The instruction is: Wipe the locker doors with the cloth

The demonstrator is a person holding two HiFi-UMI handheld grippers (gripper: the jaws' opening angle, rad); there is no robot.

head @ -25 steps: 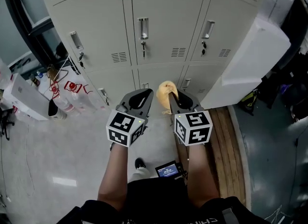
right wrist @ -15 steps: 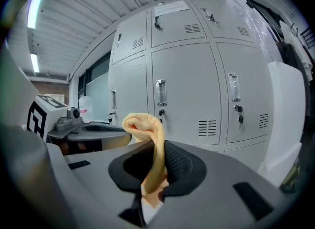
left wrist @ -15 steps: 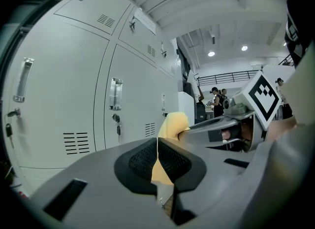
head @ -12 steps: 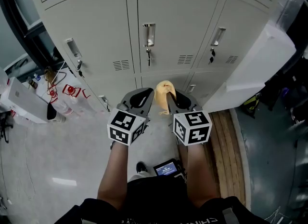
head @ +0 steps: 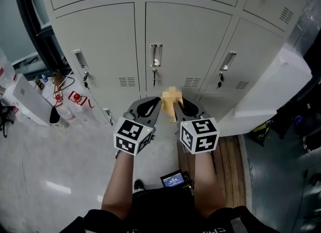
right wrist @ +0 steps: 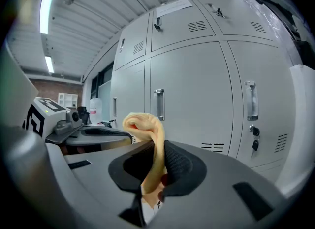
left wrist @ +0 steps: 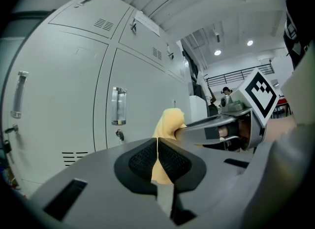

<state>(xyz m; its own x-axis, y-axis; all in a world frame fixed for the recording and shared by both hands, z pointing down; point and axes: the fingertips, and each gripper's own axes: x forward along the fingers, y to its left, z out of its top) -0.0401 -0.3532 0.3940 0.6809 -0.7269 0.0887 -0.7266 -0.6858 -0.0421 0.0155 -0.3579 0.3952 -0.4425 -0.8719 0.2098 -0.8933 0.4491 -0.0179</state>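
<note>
**Yellow cloth (head: 170, 98) in the right gripper (head: 179, 107), pointing at the locker doors (head: 100, 41)**

The grey locker doors fill the top half of the head view. The middle door (head: 188, 41) is at top center, right above both grippers. Its handle (head: 156, 56) is a bit left of the cloth.

Both grippers sit side by side in the middle of the frame. The right gripper is pinched tight on the cloth. The left gripper (head: 146, 107) is squeezed closed with nothing in it.

The cloth is soft and yellow, bunched into a small lump. In the right gripper view it runs up between the pads and curls over at the top (right wrist: 146, 127). It sticks out past the tips, toward the middle door. It looks near the door but not touching it.

I think the right gripper must push forward for the cloth to meet the door.
</note>
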